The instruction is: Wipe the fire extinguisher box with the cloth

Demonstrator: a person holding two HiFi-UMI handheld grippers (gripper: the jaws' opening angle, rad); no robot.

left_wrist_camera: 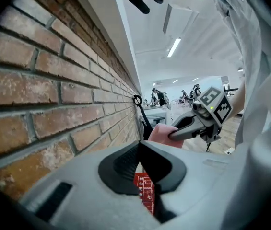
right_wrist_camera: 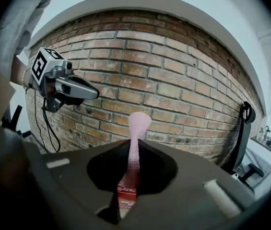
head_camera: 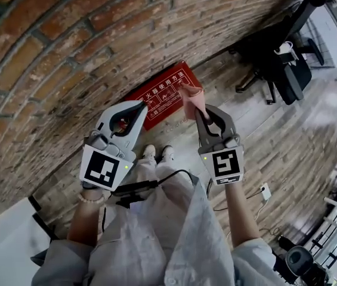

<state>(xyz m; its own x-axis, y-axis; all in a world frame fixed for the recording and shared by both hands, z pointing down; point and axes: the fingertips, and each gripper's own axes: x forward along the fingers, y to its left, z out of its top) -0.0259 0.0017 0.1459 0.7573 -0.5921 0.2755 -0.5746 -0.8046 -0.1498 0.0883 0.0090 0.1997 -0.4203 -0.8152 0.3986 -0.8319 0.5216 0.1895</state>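
A red fire extinguisher box (head_camera: 163,95) with white print stands on the floor against the brick wall. My right gripper (head_camera: 199,113) is shut on a pink cloth (head_camera: 192,100), held above the box's right part. The same cloth (right_wrist_camera: 135,143) rises as a narrow strip between the closed jaws in the right gripper view, with the box (right_wrist_camera: 125,191) below. My left gripper (head_camera: 142,107) hangs over the box's left part, jaws closed with nothing in them. The left gripper view has the box (left_wrist_camera: 145,191) beneath its jaws and the cloth (left_wrist_camera: 163,133) beyond.
The brick wall (head_camera: 67,46) runs along the left. A black office chair (head_camera: 281,58) stands to the right on the wooden floor. A white socket strip (head_camera: 265,192) with cable lies near my right. My shoes (head_camera: 158,154) are just short of the box.
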